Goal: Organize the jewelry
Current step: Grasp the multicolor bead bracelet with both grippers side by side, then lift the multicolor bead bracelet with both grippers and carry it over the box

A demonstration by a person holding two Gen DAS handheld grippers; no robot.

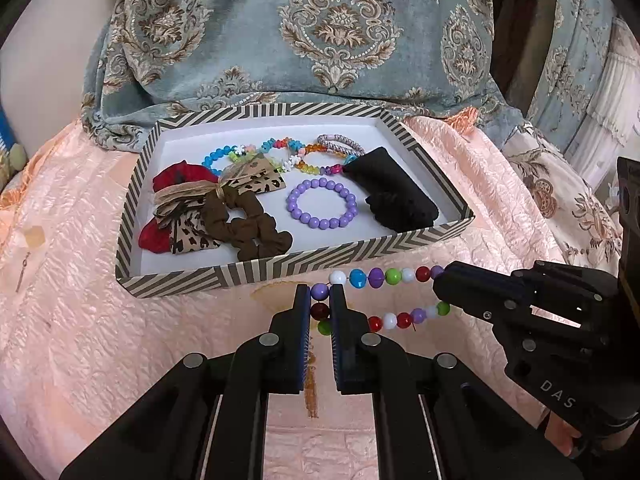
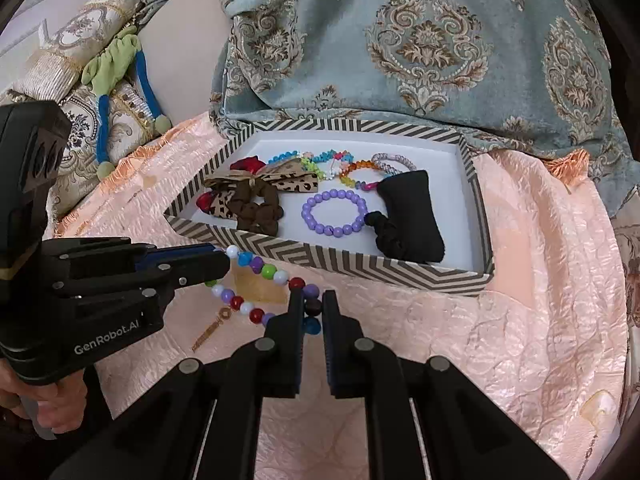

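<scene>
A bracelet of multicoloured beads (image 1: 394,277) is stretched between my two grippers just in front of the striped tray (image 1: 280,268). My left gripper (image 1: 320,300) is shut on its left end. My right gripper (image 2: 312,306) is shut on its other end; the bracelet also shows in the right wrist view (image 2: 264,270). The right gripper shows in the left wrist view (image 1: 438,286), and the left gripper in the right wrist view (image 2: 222,264). The tray (image 2: 400,276) holds a purple bead bracelet (image 1: 322,203), several coloured bead bracelets (image 1: 288,152), a brown scrunchie (image 1: 248,224), a leopard bow (image 1: 240,180) and a black scrunchie (image 1: 394,192).
The tray sits on a peach quilted cover (image 1: 80,320) over a bed. A blue patterned cushion (image 1: 320,28) stands behind the tray. A small metal pin (image 2: 212,326) lies on the cover below the beads. A green and blue soft toy (image 2: 116,68) lies at the left.
</scene>
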